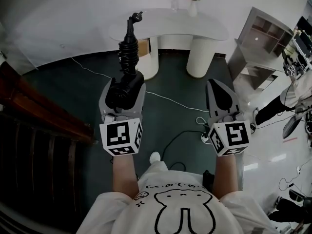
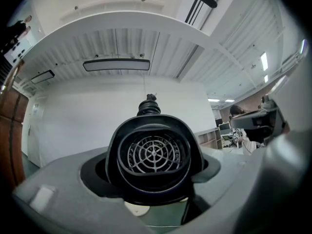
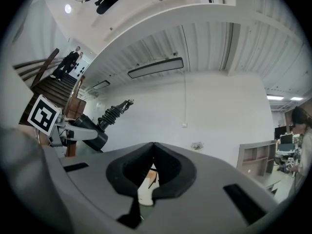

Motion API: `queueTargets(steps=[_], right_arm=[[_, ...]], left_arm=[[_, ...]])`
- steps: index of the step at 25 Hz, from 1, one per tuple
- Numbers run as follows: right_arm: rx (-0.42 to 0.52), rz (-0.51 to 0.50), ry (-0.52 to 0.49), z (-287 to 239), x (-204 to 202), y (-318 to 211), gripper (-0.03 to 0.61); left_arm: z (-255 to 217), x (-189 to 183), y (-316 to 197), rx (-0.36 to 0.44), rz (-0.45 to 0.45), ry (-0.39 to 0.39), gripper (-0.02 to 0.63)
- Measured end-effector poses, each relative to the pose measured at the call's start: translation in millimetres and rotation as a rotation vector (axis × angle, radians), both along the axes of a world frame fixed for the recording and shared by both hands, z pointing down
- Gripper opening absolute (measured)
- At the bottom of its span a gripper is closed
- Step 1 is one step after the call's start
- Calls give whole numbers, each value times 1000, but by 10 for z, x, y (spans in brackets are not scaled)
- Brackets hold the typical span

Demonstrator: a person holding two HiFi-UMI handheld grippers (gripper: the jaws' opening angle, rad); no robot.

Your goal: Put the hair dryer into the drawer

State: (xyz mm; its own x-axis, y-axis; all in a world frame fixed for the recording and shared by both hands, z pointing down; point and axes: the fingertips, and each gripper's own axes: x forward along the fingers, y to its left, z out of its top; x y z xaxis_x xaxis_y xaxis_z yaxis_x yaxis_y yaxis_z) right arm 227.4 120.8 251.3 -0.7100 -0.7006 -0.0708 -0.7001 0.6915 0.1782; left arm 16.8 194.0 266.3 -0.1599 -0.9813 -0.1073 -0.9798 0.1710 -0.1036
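Note:
A black hair dryer (image 1: pixel 126 89) sits clamped in my left gripper (image 1: pixel 124 97), which is shut on its body. Its handle, wrapped in coiled black cord (image 1: pixel 128 48), sticks out forward over the floor. In the left gripper view the dryer's round grille (image 2: pixel 153 154) fills the space between the jaws. My right gripper (image 1: pixel 218 90) is shut and holds nothing; its dark pads (image 3: pixel 165 172) meet in the right gripper view. That view also shows the dryer (image 3: pixel 92 136) at the left. A brown panel (image 1: pixel 143 47) shows under the white table (image 1: pixel 204 30); I cannot tell whether it is the drawer.
A vase of flowers (image 1: pixel 193 1) and a glass (image 1: pixel 174 5) stand on the white table. A grey shelf unit (image 1: pixel 261 40) is at the right, a dark wooden staircase (image 1: pixel 39 113) at the left. Cables (image 1: pixel 180 130) cross the dark floor. Another person's legs (image 1: pixel 275 106) are at the right.

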Motion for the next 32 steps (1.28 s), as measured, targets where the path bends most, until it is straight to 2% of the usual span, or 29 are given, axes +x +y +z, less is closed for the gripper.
queueTargets(steps=[16,26,32], right_arm=[[-4,-57,-3,66,-116,-77,2],[-26,-65,8,91,-114,-160,2],[-28,-113,8,125,-110,-167,2]], left_arm=[[-38,17,31,-10,-42,-56,360],[-4,-2,-16,-15,-53,-21,360],[-16,57,41,-22,-98,-26,360]])
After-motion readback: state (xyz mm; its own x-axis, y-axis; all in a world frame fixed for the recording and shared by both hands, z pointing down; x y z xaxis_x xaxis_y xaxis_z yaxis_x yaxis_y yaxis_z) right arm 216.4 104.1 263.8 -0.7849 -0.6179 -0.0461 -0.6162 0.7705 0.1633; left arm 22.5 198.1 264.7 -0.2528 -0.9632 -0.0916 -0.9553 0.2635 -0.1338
